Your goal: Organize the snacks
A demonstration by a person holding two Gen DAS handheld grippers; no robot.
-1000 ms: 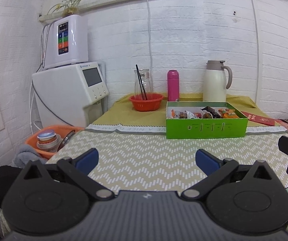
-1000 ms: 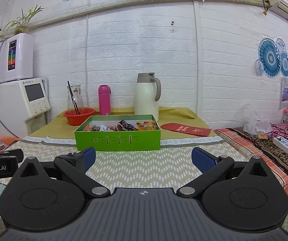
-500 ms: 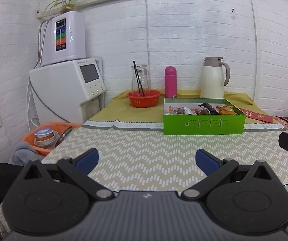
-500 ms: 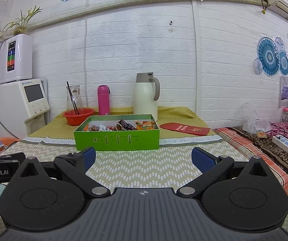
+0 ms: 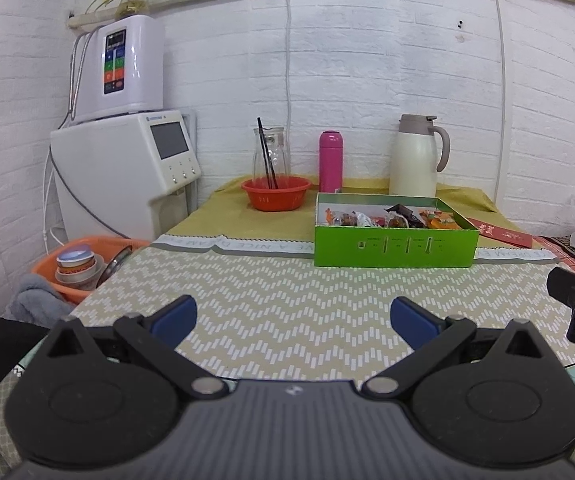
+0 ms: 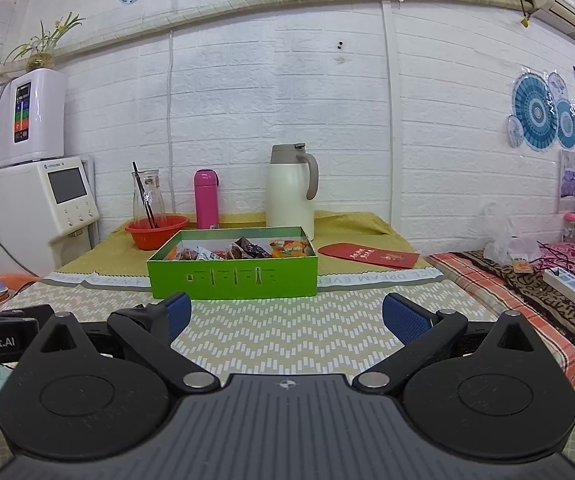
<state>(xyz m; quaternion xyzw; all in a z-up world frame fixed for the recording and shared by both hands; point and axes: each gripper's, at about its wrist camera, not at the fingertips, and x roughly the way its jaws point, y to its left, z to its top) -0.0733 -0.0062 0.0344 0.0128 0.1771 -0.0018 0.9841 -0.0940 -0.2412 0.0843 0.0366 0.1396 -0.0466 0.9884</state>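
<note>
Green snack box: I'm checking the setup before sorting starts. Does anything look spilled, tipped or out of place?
Nothing stands out. The green snack box sits flat and open on the table, wrappers inside it, none spilled. The thermos jug and pink bottle stand upright behind it.

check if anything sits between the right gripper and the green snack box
Nothing visible does. The right gripper is open and empty, and only bare patterned tablecloth lies between it and the green snack box. The red bowl, pink bottle and white thermos all stand behind the box.
</note>
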